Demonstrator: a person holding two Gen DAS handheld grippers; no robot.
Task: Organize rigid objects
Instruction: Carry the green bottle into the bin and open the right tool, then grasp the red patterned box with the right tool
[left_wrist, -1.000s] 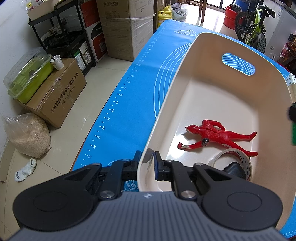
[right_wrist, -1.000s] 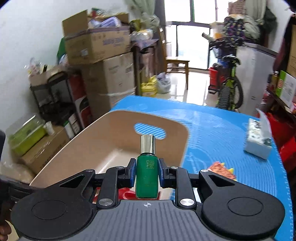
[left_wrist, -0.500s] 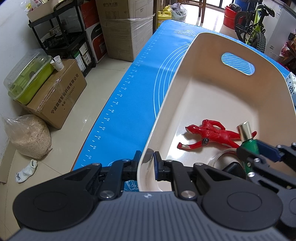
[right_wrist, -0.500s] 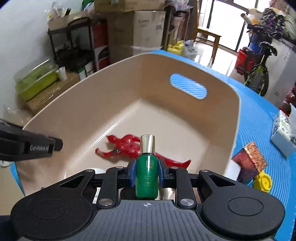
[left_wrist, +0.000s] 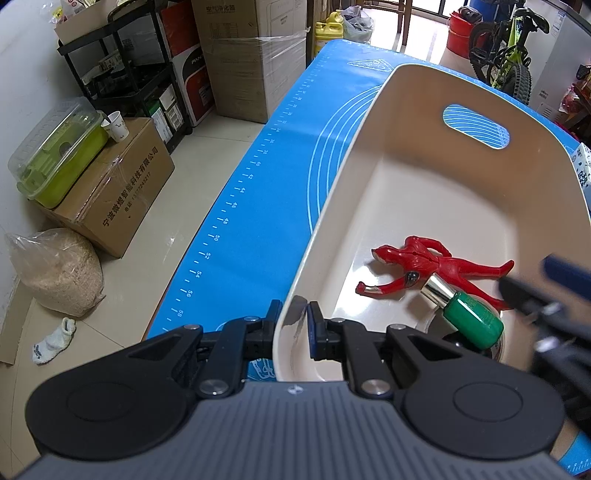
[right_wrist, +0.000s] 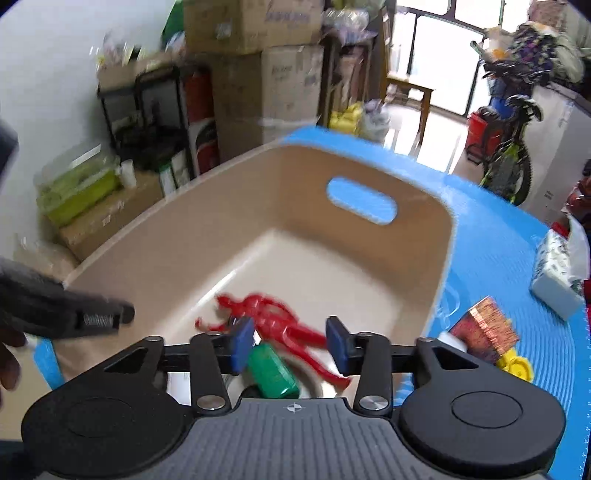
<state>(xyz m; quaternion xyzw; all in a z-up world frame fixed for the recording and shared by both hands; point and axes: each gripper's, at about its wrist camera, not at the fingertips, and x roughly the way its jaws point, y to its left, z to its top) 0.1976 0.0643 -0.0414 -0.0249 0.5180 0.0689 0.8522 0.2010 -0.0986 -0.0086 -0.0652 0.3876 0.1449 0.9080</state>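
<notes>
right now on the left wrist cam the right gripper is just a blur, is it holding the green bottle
observer: no, the right gripper has just been opening; its pads stand clear of the green bottle, which lies in the tub.
operator: anything outside the tub to sort
observer: a glittery red box on the blue mat, right of the tub.
operator: anything else
observer: a yellow toy beside that box.

Blue-matted table with a cream bin and a few loose items

The blue ruled mat (left_wrist: 258, 206) carries the cream bin (left_wrist: 369, 155) straight ahead of both tongs; right of the right tongs lie a tissue pack (right_wrist: 557, 273), a glittery red box (right_wrist: 485, 328) and a yellow toy (right_wrist: 515, 367).
</notes>
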